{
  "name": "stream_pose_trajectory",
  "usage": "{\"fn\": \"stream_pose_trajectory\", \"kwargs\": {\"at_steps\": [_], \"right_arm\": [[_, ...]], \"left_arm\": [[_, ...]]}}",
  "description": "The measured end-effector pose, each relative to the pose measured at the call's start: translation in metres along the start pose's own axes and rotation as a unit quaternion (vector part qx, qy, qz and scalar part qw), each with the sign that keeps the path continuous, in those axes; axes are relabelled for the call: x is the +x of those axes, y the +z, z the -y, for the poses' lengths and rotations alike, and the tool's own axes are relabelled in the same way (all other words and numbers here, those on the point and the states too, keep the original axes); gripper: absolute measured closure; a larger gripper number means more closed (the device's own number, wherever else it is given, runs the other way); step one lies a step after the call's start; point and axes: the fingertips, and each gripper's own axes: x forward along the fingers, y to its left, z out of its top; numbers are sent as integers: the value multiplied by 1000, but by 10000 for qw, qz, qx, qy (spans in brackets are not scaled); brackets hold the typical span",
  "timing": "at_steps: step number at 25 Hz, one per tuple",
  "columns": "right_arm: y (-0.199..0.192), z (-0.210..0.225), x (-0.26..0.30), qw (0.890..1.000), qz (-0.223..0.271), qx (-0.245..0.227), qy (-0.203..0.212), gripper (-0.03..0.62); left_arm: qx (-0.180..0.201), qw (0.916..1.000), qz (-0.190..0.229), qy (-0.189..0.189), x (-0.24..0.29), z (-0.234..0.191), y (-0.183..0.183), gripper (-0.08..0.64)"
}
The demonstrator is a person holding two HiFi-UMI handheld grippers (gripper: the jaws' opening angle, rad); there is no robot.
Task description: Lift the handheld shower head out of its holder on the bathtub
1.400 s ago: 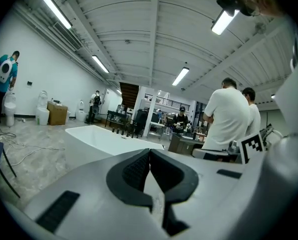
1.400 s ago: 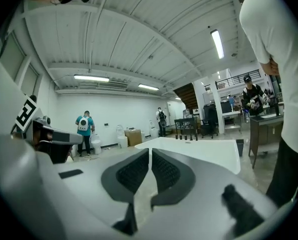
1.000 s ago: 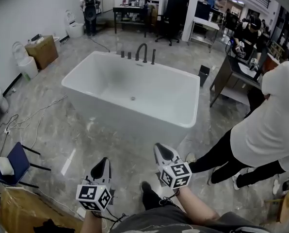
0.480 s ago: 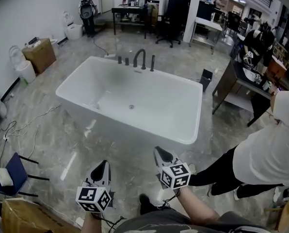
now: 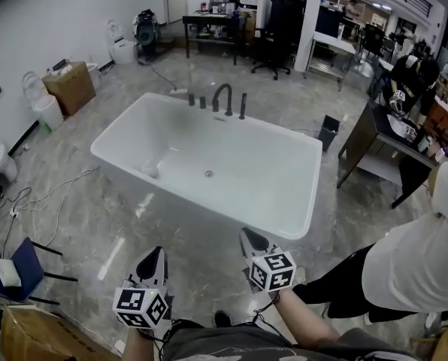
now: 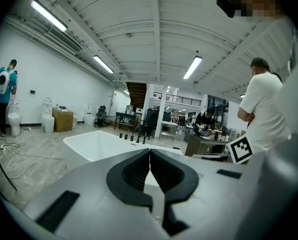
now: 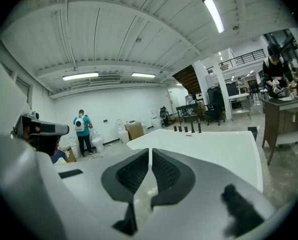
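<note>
A white freestanding bathtub [image 5: 299, 224] fills the middle of the head view. On its far rim stand dark knobs, a curved spout [image 5: 222, 96] and, rightmost, the slim upright handheld shower head [image 5: 242, 105] in its holder. It also shows small and far off in the left gripper view, shower head [image 6: 143, 140], and the right gripper view, shower head [image 7: 199, 127]. My left gripper [image 5: 158, 253] [image 6: 150, 151] and right gripper [image 5: 248, 235] [image 7: 150, 151] hover over the floor short of the tub's near side. Both are shut and hold nothing.
A person in a white top and dark trousers [image 5: 404, 269] stands close on my right. A blue chair [image 5: 17, 258] and floor cables [image 5: 51, 194] lie to the left. A desk [image 5: 382, 138] and a small black bin [image 5: 328, 131] stand past the tub's right end.
Both grippers have come closer to the tub's near side as I walked forward. The person on the right now sits further toward the picture's edge. The jaws stay shut.
</note>
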Motion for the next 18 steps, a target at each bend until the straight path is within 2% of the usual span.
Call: {"fn": "stream_pose_trajectory", "kwargs": {"at_steps": [9,18], "right_arm": [[-8,14,13,9998,-141,135,-46,558],[-4,45,35,9978,-136,323,-570,558]], "left_arm": [[-122,9999,-39,-58,25,-4,3,545],[-75,9986,-58,-513,75,-18,11,545]]}}
